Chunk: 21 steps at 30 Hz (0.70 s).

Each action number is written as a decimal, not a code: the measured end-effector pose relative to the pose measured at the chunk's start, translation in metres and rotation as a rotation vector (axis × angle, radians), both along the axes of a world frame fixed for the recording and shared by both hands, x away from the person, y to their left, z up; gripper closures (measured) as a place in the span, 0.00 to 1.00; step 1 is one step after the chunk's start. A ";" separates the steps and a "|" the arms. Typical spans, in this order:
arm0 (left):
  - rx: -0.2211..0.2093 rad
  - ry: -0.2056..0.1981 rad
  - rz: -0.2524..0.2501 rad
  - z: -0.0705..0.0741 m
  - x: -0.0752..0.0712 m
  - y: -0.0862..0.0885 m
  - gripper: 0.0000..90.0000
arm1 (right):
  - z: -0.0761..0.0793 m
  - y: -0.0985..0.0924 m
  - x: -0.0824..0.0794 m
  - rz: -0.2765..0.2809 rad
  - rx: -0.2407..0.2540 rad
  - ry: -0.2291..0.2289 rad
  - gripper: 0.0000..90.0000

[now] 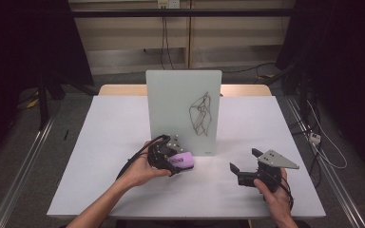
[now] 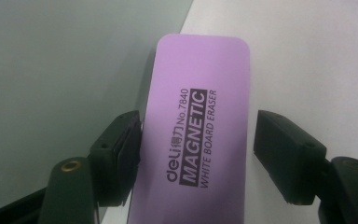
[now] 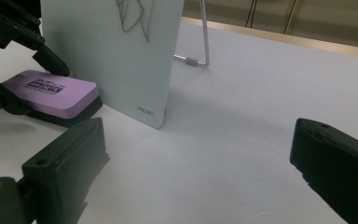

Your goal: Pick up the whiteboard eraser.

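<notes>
One whiteboard [image 1: 183, 111] stands upright at mid-table on a wire stand [image 3: 204, 42], carrying one black scribble [image 1: 200, 114] on its right half. It serves as the landmark.

One purple magnetic whiteboard eraser [image 1: 182, 160] lies flat on the white table [image 1: 100, 142], directly in front of the whiteboard's lower left part and just beside its face.

Two grippers are present. The left gripper [image 1: 171, 159] is at the eraser, in front of the whiteboard's lower edge. Its jaws straddle the eraser: in the left gripper view one pad appears to touch the eraser's long side, while the other stands just clear of the opposite side. No full pinch is confirmed.

The right gripper [image 1: 245, 166] is held in front of and to the right of the whiteboard, well apart from the eraser. Its jaws are spread wide, with nothing between them.
</notes>
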<state>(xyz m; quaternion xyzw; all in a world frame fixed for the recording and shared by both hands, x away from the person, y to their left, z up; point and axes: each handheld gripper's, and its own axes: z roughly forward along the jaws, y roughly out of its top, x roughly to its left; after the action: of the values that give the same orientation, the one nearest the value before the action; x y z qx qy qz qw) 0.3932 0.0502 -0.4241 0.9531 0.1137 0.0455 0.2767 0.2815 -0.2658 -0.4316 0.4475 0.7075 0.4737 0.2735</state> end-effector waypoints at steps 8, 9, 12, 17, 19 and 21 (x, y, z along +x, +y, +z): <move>0.008 0.021 -0.011 -0.004 0.004 -0.002 0.39 | 0.000 0.000 0.000 0.001 -0.001 -0.001 0.04; 0.016 0.018 -0.013 -0.005 0.005 -0.002 0.39 | 0.000 0.000 0.000 0.001 0.000 0.001 0.04; 0.010 0.027 -0.010 -0.005 0.005 -0.003 0.39 | 0.000 0.000 0.000 0.007 0.000 0.000 0.03; -0.002 0.044 -0.003 -0.005 0.007 -0.003 0.40 | 0.000 0.000 0.000 0.004 -0.001 0.001 0.03; 0.006 0.039 -0.012 -0.005 0.007 -0.004 0.41 | 0.000 0.001 0.000 0.006 -0.003 0.000 0.03; 0.016 0.022 -0.016 -0.004 0.006 -0.005 0.42 | 0.000 0.001 0.000 0.009 -0.006 0.000 0.03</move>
<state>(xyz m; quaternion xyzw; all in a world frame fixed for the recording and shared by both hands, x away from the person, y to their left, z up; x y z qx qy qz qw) 0.3992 0.0455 -0.4282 0.9566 0.1087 0.0338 0.2682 0.2813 -0.2651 -0.4314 0.4436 0.7107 0.4730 0.2728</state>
